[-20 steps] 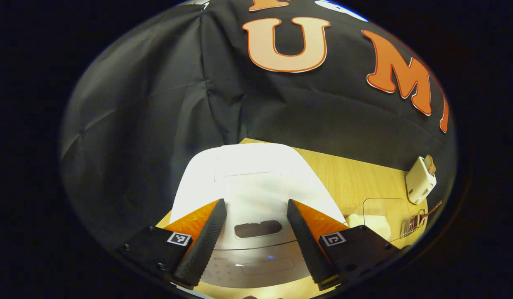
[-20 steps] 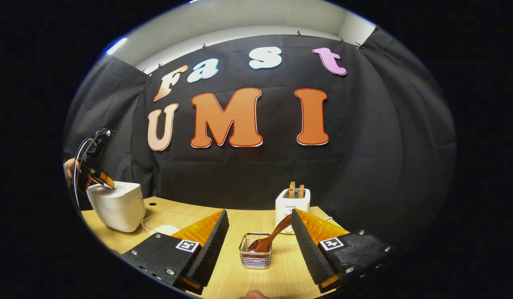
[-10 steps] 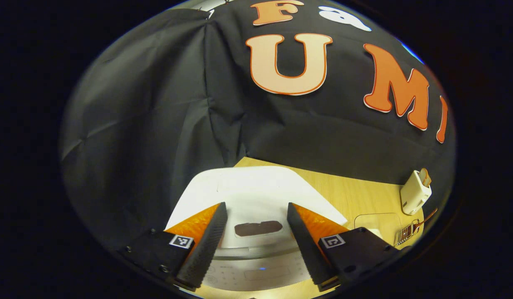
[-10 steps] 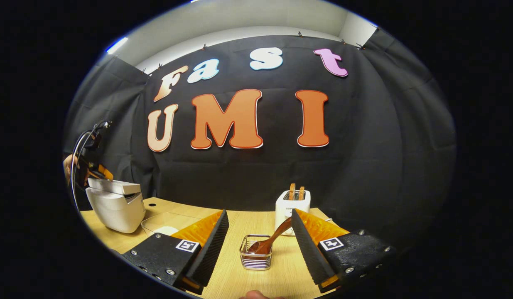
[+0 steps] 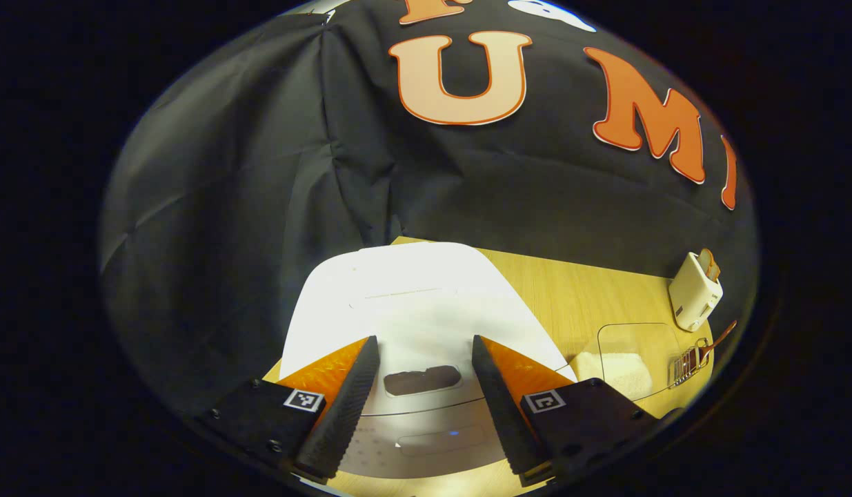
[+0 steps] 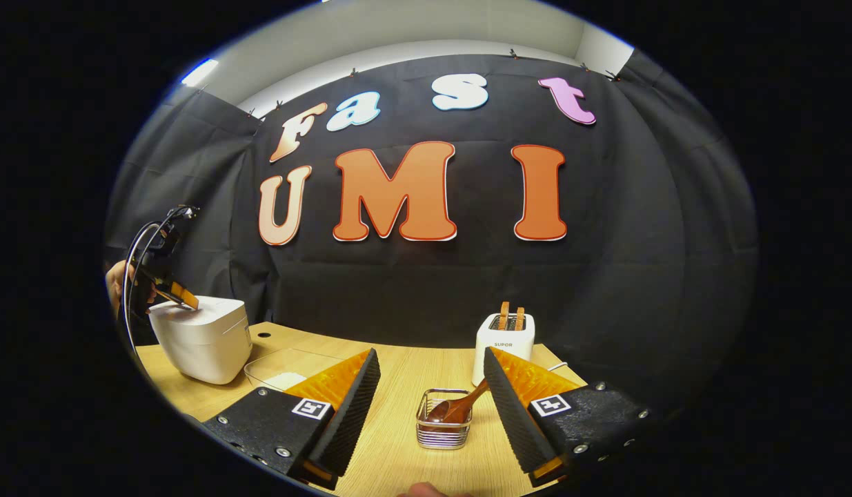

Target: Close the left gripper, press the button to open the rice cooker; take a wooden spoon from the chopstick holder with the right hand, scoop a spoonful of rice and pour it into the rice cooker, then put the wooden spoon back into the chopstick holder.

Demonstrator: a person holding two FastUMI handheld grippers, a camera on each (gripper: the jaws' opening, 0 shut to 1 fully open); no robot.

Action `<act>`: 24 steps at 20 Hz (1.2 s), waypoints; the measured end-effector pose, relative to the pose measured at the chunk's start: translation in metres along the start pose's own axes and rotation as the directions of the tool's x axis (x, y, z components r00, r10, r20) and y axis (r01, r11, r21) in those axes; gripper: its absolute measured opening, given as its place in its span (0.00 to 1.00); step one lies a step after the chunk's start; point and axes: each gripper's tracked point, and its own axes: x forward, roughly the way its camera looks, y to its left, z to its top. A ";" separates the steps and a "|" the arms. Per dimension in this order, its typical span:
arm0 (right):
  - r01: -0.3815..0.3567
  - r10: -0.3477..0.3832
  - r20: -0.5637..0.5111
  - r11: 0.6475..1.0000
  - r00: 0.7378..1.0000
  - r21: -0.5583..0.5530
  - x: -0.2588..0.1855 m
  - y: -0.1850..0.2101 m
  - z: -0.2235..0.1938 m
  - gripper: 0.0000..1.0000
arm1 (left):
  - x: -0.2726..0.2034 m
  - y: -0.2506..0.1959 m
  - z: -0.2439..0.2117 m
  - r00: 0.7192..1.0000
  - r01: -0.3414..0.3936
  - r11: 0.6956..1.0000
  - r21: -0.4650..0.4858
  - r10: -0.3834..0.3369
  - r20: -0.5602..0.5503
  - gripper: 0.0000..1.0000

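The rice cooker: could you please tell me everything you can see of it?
The rice cooker is a white, glossy, boxy appliance with rounded corners, standing upright at the far left end of the wooden table. Its lid looks shut. The left gripper view shows a dark oval button near the lid's front edge and a pale control panel below. The left gripper, open, hovers just above it.

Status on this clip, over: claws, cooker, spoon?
Left claw open above rice cooker, lid down. Right claw open, short of wooden spoon in chopstick holder. Nothing between.
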 end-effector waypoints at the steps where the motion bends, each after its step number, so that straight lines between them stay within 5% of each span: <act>1: -0.004 0.004 0.001 1.000 1.000 0.000 0.000 0.003 0.001 0.90 | -0.003 -0.004 0.002 1.000 0.009 1.000 -0.003 -0.009 0.018 0.92; 7: -0.018 0.018 0.033 1.000 0.999 -0.007 -0.001 0.017 0.010 0.90 | -0.018 -0.015 0.031 0.963 -0.016 0.995 0.099 -0.012 0.269 0.92; 19: -0.013 0.016 0.135 1.000 0.991 -0.026 -0.014 0.040 0.024 0.90 | -0.086 -0.093 0.055 0.756 0.117 0.976 0.183 -0.207 0.621 0.92; 24: 0.008 -0.002 0.138 0.999 0.990 -0.042 -0.012 0.036 0.014 0.90 | -0.106 -0.122 0.036 0.699 0.133 0.964 0.229 -0.256 0.668 0.93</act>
